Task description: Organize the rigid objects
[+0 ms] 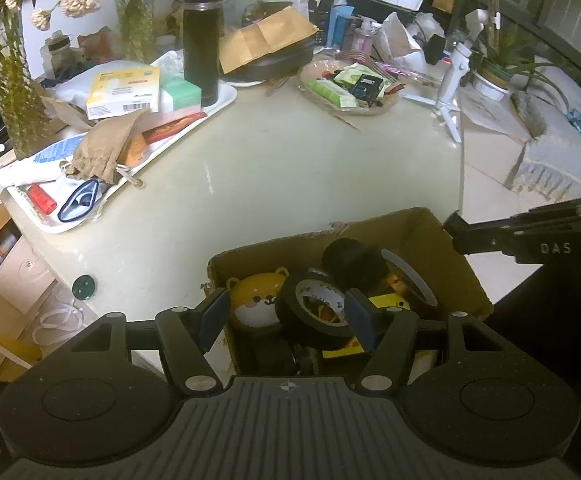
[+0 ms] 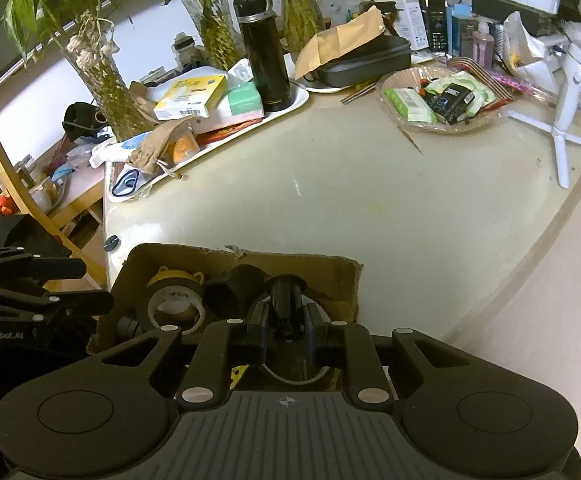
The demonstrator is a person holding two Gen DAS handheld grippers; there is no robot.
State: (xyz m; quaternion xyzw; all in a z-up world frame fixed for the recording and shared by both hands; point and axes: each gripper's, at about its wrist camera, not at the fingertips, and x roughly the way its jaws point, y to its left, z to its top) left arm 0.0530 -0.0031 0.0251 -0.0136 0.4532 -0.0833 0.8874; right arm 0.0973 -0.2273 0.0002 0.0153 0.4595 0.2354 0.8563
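An open cardboard box (image 1: 410, 222) stands at the near edge of the pale table. It holds a yellow dog-faced toy (image 1: 256, 294), a black tape roll (image 1: 318, 308), a black round block (image 1: 350, 260) and yellow items. My left gripper (image 1: 286, 318) hovers open over the box's left side; the toy and the tape roll lie below its gap and no pad presses on them. It also enters the right wrist view as the left gripper (image 2: 94, 286) beside the box (image 2: 290, 259). My right gripper (image 2: 286, 322) is shut on a small black cylindrical piece (image 2: 285, 300) with a flared top. Its tip, the right gripper (image 1: 453, 236), is at the box's right corner.
A white tray (image 1: 218, 106) at the back left carries a black flask (image 1: 202, 40), cartons and a brown pouch (image 1: 104, 148). A shallow dish (image 1: 386, 106) of packets and a white tripod (image 1: 448, 92) stand farther back. Glass vases with plants line the left. The table drops off at right.
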